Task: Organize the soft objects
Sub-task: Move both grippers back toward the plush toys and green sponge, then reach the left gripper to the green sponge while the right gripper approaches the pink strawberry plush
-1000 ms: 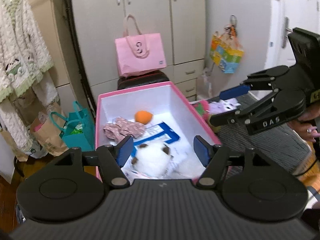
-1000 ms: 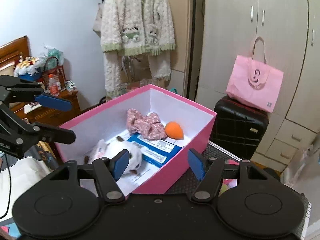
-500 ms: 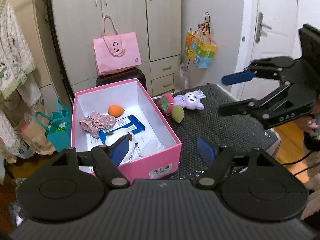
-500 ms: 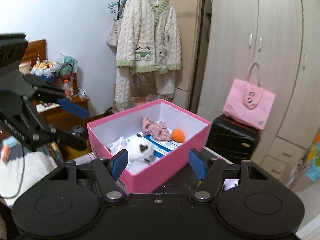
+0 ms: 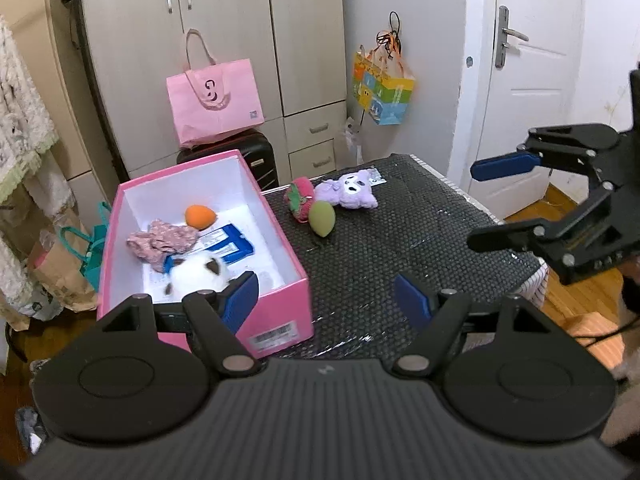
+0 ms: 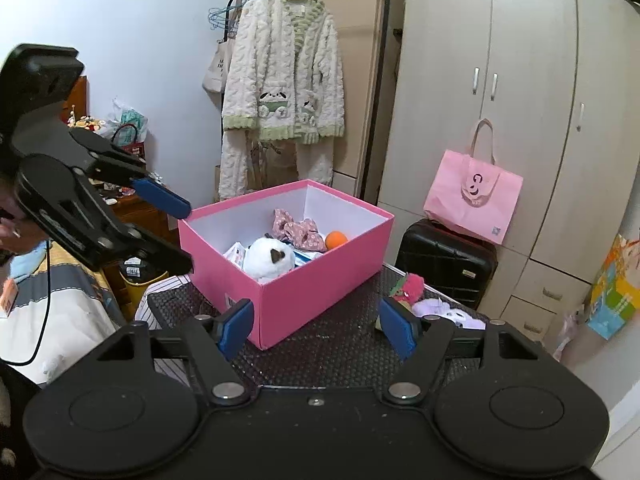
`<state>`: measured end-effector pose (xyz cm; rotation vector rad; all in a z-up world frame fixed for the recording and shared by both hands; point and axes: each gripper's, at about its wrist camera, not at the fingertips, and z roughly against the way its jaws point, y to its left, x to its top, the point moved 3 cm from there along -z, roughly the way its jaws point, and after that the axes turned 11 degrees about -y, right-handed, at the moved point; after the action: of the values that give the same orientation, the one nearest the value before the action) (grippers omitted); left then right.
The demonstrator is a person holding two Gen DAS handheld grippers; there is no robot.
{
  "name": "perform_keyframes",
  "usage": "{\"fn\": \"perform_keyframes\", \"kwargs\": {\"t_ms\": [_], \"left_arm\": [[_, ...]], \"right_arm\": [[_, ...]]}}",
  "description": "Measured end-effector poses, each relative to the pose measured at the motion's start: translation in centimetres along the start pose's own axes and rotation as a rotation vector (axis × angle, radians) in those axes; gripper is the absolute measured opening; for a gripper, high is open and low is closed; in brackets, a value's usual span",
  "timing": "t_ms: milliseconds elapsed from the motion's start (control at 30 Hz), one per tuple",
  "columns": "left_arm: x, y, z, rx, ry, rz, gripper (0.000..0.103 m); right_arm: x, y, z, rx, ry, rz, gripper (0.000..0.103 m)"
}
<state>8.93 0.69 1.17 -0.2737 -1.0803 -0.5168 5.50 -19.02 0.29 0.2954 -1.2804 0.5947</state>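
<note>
Both grippers hang empty above a black mesh-topped table (image 5: 420, 240), the left gripper (image 5: 326, 300) with jaws spread wide at the near end of a pink box (image 5: 280, 280), the right gripper (image 6: 316, 326) likewise parted and facing the box's near corner. Inside the box lie a white plush (image 5: 198, 274) with brown patches at 6 o'clock, a pink floral cloth (image 5: 162, 240) at mid-box, an orange sponge (image 5: 199, 216) at 12 o'clock and a blue-and-white packet (image 5: 224, 244) beneath them. 3 soft items remain outside, grouped on the table at 3 o'clock of the box: a purple plush (image 5: 348, 194), a red-and-green plush (image 5: 298, 198) and a green sponge (image 5: 321, 219) touching it. All look light and squashy, likely to compress and spring back rather than slip; the purple plush seems best pinched across its body, the egg-shaped sponge across its widest part, where it could otherwise squirt out of a hard grip. Nothing here appears fragile. Readable marks are few: the box bears a barcode sticker (image 5: 274, 334) on its near end, its print too small to read; a pink tote (image 5: 216, 100) on a black suitcase (image 6: 446, 260) shows a looped logo, and the right gripper's side carries lettering that cannot be made out.
</note>
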Motion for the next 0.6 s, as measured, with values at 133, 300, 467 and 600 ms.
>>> {"fn": "perform_keyframes", "kwargs": {"t_ms": [133, 300, 467, 600], "left_arm": [[-0.4, -1.4, -1.7, -0.018, -0.041, 0.005, 0.075], [-0.6, -3.0, -3.3, 0.013, -0.140, -0.027, 0.075], [-0.4, -4.7, -5.8, 0.034, -0.220, -0.057, 0.075], [-0.2, -5.2, -8.6, 0.040, -0.229, -0.033, 0.075]], "right_arm": [[-1.0, -0.9, 0.2, -0.014, -0.008, -0.043, 0.075], [-2.4, -2.9, -0.7, -0.046, -0.021, -0.078, 0.075], [-3.2, -5.4, -2.4, -0.082, -0.027, -0.114, 0.075], [-3.4, -7.3, -3.8, -0.104, -0.031, -0.127, 0.074]]}}
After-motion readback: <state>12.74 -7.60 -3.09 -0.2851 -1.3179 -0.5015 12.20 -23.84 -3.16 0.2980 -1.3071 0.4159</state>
